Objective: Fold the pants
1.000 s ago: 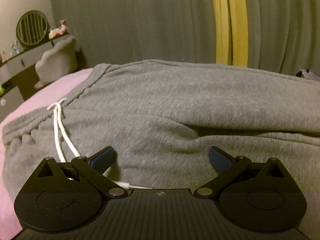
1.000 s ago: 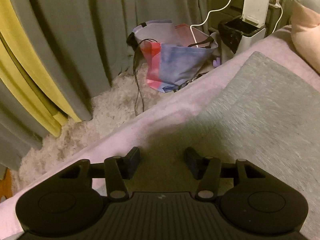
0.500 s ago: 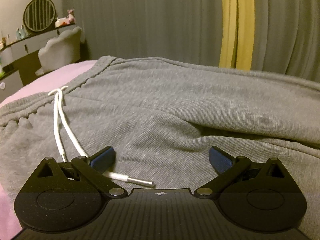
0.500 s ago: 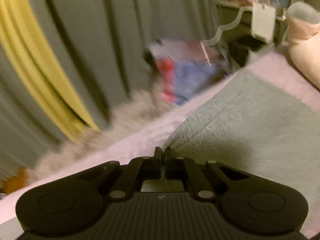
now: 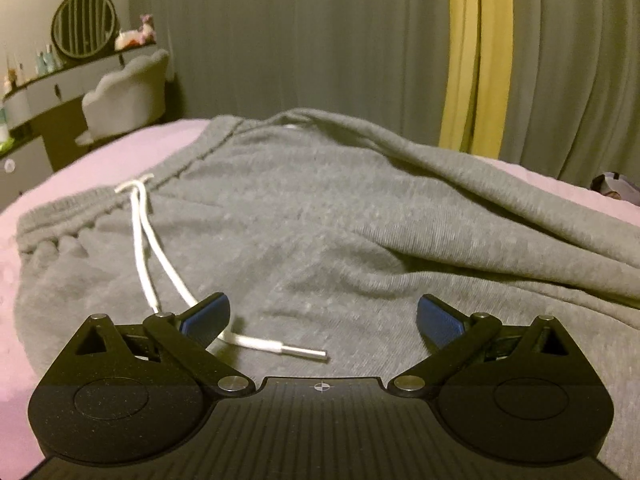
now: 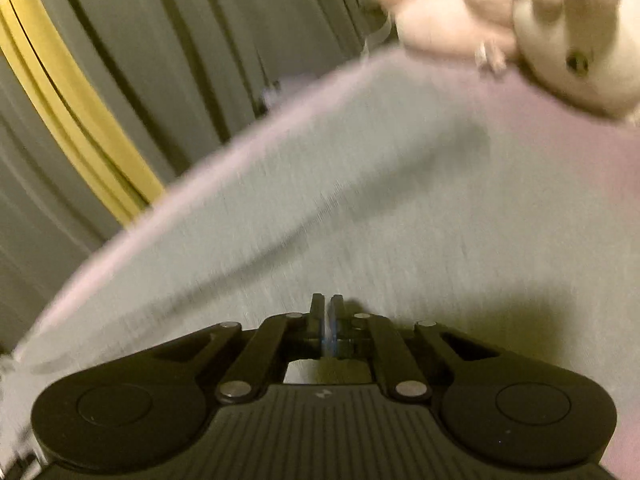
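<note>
Gray pants on a pink bed, halfway through a fold

The pants (image 5: pixel 320 220) lie flat across the bed (image 5: pixel 100 164), long way side to side, waistband at the left with the white drawstring (image 5: pixel 148 248) trailing toward us. The left hand-held gripper (image 5: pixel 322 314) hangs spread wide over the hips, gripping nothing. The right hand-held gripper (image 6: pixel 327 312) is nearly pinched together and starting to part; cloth between its pads cannot be told. I think the leg should be carried over smoothly, edges lined up.
</note>
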`<state>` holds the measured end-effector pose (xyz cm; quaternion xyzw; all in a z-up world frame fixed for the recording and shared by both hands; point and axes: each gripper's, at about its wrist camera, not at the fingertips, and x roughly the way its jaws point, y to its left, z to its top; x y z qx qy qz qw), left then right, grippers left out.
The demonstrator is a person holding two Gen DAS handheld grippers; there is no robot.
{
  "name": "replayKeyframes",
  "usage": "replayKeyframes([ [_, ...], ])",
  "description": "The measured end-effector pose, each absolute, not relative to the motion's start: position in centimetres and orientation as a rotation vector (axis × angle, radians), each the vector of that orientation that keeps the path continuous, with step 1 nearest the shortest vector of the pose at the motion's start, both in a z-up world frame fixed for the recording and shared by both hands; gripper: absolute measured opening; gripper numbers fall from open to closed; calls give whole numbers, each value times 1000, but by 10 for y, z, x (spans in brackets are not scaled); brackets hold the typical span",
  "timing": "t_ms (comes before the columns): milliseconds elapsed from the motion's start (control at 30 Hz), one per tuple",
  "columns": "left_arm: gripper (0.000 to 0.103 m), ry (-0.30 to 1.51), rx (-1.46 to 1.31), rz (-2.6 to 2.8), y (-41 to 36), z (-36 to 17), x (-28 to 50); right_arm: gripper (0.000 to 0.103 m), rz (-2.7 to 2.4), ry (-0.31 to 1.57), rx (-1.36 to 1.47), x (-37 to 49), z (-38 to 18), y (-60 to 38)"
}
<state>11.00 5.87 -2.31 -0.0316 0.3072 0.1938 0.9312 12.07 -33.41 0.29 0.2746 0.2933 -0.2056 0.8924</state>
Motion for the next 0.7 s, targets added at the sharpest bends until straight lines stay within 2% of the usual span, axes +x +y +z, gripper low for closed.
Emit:
replayKeyframes([
  [33,103,624,-60,391,58,-20,109,18,-424,576,576,126,5,-338],
  [67,103,619,-57,385,57,-18,107,19,-419,565,604,131,2,-343],
  [233,103,656,-76,323,58,3,115,20,-396,530,947,146,-36,-384],
  [300,103,650,-119,288,61,19,125,20,-394,512,996,150,-45,-391],
  [500,103,666,-211,246,73,56,196,23,-331,464,1064,158,-59,-408],
  [700,103,713,-305,273,93,52,276,21,-292,432,1149,151,-70,-417],
])
